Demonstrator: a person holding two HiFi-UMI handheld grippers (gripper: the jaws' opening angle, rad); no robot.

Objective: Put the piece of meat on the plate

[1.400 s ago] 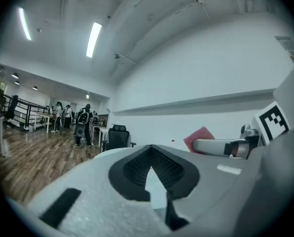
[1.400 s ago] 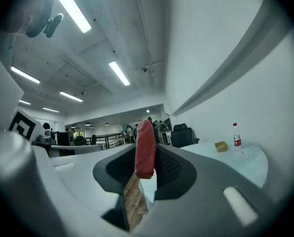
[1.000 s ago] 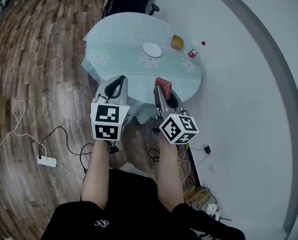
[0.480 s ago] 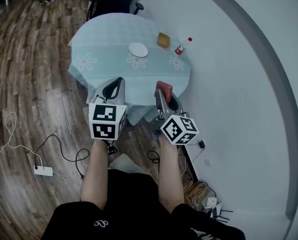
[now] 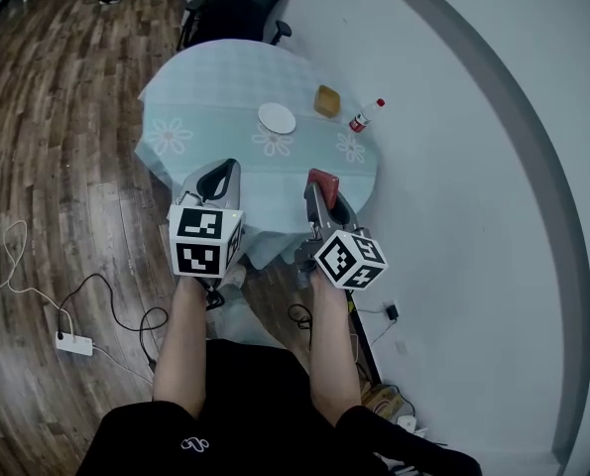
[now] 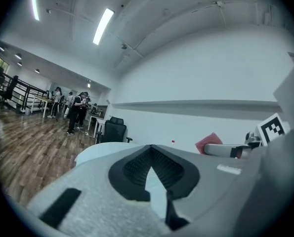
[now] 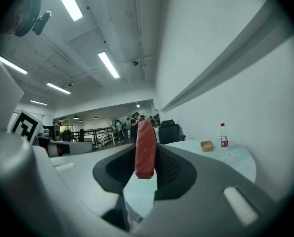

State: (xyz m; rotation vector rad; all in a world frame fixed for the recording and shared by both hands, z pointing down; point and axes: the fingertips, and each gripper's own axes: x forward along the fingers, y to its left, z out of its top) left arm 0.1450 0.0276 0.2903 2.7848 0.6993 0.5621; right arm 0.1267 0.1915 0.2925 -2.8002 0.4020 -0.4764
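A red slab of meat (image 7: 145, 149) stands upright between the jaws of my right gripper (image 7: 146, 154), which is shut on it. In the head view the meat (image 5: 323, 179) and right gripper (image 5: 321, 188) hang over the near edge of the round table (image 5: 200, 97), well short of the white plate (image 5: 277, 118) at its middle. My left gripper (image 5: 220, 178) is alongside to the left. Its jaws (image 6: 150, 149) meet with nothing between them. The left gripper view also catches the meat (image 6: 209, 142) at the right.
A brown box (image 5: 326, 100) and a red-capped bottle (image 5: 360, 121) stand at the table's far right, close to the white wall. A black office chair (image 5: 237, 8) is behind the table. Cables and a power strip (image 5: 73, 342) lie on the wooden floor at left.
Both grippers have sunk a little and drifted slightly across the view. The head view has shifted over the table. The meat stays gripped in the right gripper.
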